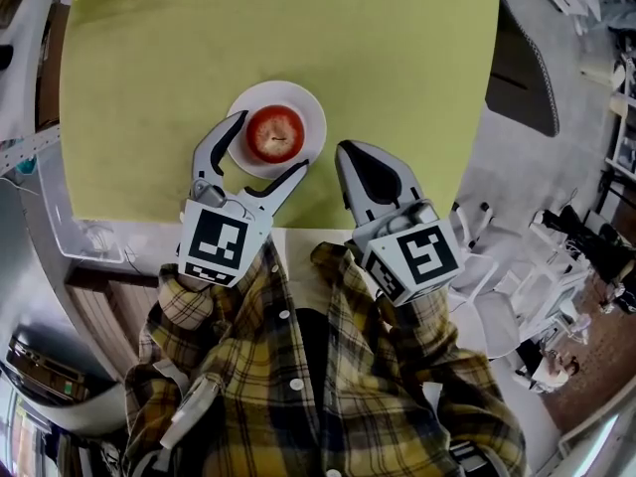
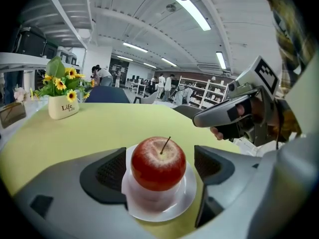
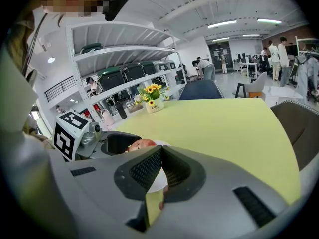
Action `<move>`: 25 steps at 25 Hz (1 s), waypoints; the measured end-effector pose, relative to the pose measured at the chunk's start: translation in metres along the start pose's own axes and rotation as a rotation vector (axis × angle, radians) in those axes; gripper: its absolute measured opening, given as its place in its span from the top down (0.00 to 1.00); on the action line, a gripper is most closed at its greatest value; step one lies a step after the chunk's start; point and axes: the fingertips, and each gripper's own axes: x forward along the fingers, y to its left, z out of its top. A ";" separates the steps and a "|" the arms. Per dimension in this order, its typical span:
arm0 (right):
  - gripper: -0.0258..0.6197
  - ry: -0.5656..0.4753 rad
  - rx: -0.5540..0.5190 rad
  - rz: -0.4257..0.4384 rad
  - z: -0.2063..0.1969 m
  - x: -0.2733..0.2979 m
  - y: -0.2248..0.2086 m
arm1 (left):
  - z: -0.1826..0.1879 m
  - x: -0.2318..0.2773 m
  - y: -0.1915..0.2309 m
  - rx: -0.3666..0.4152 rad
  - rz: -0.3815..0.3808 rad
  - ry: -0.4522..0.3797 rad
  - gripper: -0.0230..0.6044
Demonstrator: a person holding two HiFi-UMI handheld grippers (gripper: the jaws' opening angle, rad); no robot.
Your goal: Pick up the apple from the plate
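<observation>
A red apple [image 1: 274, 133] [image 2: 158, 163] stands stem up on a small white plate [image 1: 308, 107] [image 2: 164, 210] near the front edge of the yellow-green table [image 1: 397, 58]. My left gripper [image 1: 270, 143] [image 2: 159, 169] is open, one jaw on each side of the apple, and a small gap shows between each pad and the fruit. My right gripper [image 1: 346, 151] [image 3: 159, 169] hovers just to the right of the plate, shut with nothing in it. In the right gripper view the apple [image 3: 142, 144] peeks out behind the left gripper's jaw.
A white pot of yellow flowers [image 2: 63, 106] [image 3: 154, 105] stands at the table's far side. Dark chairs [image 3: 199, 89] sit beyond the table and white ones [image 1: 497, 306] to my right. Shelving [image 3: 124, 59] lines the room's left.
</observation>
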 end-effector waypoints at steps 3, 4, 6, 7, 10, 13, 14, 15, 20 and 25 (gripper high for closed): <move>0.96 0.004 0.004 -0.002 -0.002 0.003 0.000 | -0.001 0.004 0.000 0.007 -0.010 0.001 0.31; 0.96 0.004 0.008 -0.002 -0.003 0.004 0.000 | -0.002 0.005 0.000 0.011 -0.012 0.004 0.31; 0.96 0.003 0.014 -0.003 -0.004 0.005 0.000 | -0.004 0.007 0.000 0.020 -0.016 0.010 0.31; 0.96 0.004 0.017 -0.003 -0.005 0.006 -0.001 | -0.005 0.009 0.001 0.022 -0.016 0.014 0.31; 0.96 0.008 0.026 -0.005 -0.009 0.007 -0.003 | -0.009 0.012 0.000 0.030 -0.020 0.022 0.31; 0.96 0.005 0.034 -0.008 -0.011 0.007 -0.005 | -0.013 0.014 0.000 0.045 -0.018 0.035 0.31; 0.96 0.004 0.034 -0.008 -0.011 0.007 -0.005 | -0.014 0.015 0.001 0.049 -0.014 0.039 0.31; 0.96 0.004 0.035 -0.008 -0.011 0.007 -0.005 | -0.014 0.015 0.002 0.054 -0.011 0.042 0.31; 0.96 0.010 0.041 -0.005 -0.012 0.009 -0.005 | -0.018 0.017 0.003 0.067 -0.005 0.065 0.31; 0.96 0.010 0.047 -0.005 -0.011 0.009 -0.005 | -0.022 0.018 0.004 0.064 0.004 0.075 0.31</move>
